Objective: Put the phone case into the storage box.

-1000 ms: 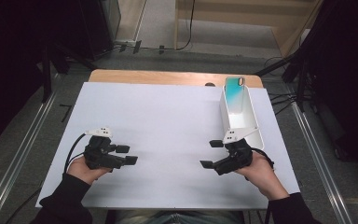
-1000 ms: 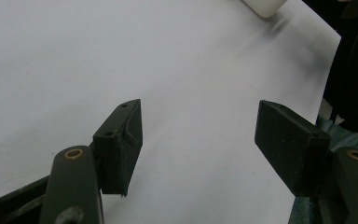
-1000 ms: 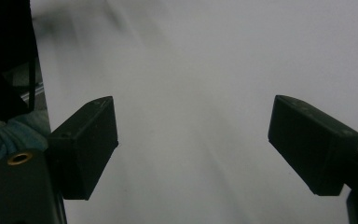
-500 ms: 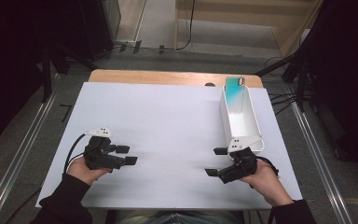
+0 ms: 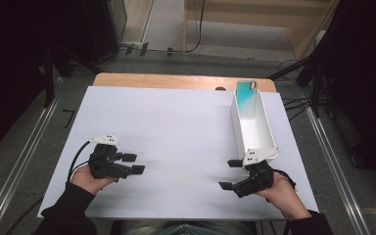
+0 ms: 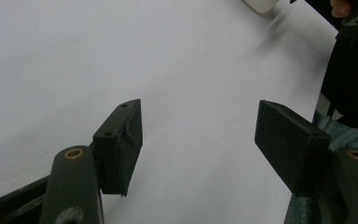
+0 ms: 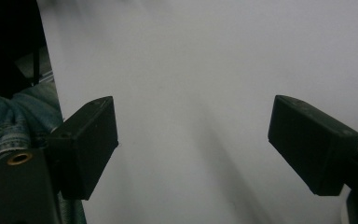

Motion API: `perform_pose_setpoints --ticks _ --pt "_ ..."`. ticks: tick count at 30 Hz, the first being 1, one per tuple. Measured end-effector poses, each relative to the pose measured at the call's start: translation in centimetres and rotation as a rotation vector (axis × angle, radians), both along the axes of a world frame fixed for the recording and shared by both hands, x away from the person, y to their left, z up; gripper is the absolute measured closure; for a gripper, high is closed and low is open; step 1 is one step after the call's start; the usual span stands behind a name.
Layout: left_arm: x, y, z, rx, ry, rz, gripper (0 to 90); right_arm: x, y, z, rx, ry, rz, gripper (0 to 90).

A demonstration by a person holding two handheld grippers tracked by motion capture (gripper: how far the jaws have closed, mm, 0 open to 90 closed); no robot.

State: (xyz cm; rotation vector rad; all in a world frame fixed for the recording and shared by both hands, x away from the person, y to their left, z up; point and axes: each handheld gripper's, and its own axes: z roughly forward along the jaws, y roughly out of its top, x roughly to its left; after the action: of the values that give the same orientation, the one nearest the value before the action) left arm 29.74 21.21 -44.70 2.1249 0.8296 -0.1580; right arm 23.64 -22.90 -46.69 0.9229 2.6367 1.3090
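While both hands rest near the table's near edge, the left tongs [image 5: 136,163] stand released, jaws wide apart over bare white surface in the left gripper view [image 6: 198,135]. The right tongs [image 5: 229,174] are likewise released and grasp nothing, with blank table showing between the two black jaws in the right gripper view [image 7: 193,140]. Just beyond the right tongs, a long white box [image 5: 235,122] runs along the table's right edge from near the hand toward the far right corner. A phone [image 5: 246,95] with a blue-green back stands propped at the box's far end. The table [image 5: 176,127] carries a white sheet, and bare wood shows along its far edge.
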Motion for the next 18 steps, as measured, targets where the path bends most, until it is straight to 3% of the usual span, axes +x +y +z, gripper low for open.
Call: perform_pose_setpoints --ticks 18 --pt "-0.1 -0.2 0.0 0.007 -0.004 -0.014 32.1 -0.7 -1.3 -0.5 -0.002 0.001 -0.021 14.4"
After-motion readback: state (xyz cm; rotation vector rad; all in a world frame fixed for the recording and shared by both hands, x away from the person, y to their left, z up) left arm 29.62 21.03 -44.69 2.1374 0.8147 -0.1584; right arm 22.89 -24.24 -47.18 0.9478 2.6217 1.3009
